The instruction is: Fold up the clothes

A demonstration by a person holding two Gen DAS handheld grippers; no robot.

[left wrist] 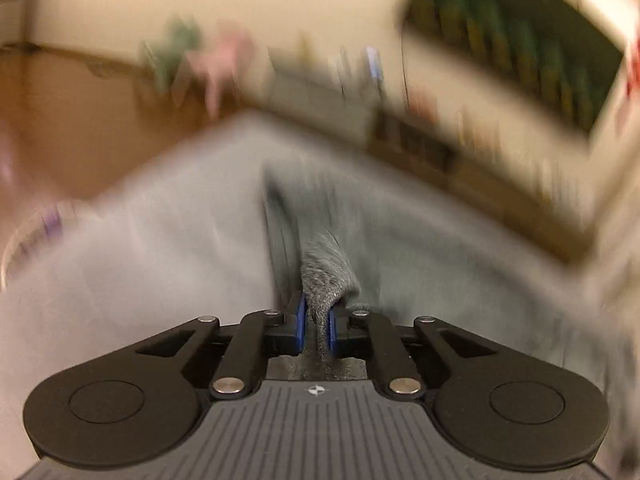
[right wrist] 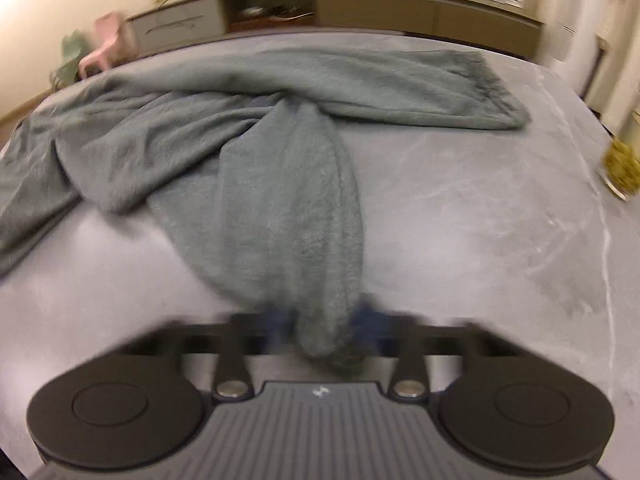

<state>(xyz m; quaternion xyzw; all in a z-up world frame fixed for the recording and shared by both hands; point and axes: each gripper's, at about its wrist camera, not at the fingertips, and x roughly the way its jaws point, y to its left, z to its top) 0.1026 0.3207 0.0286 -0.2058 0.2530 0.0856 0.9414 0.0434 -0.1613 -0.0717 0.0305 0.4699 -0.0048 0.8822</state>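
The grey fleece garment (right wrist: pixel 248 120) lies rumpled across the far and left part of the grey marbled table (right wrist: pixel 460 208), one long tube of it, a leg or sleeve as far as I can judge, running toward the near edge and into my right gripper (right wrist: pixel 324 332). Its blue pads look blurred, yet the cloth bunches narrowly between them, so I read it as pinched on the tube's end. My left gripper (left wrist: pixel 316 322) has its blue pads (left wrist: pixel 301 322) nearly together, clamped on a thick fold of the same fleece. To do this step well, I judge I should lift both held ends together, keep the cloth taut between them without stretching it, and lay it flat before making any crease; fleece this thick can slide out of a narrow pinch, so I want slow, level travel. The right wrist view gives me the whole spread of the garment, the table's far edge, and a long sideboard (right wrist: pixel 360 4) and a pink chair (right wrist: pixel 110 40) beyond. The left wrist view, badly smeared, shows only the grip itself sharply, which the right one cannot.
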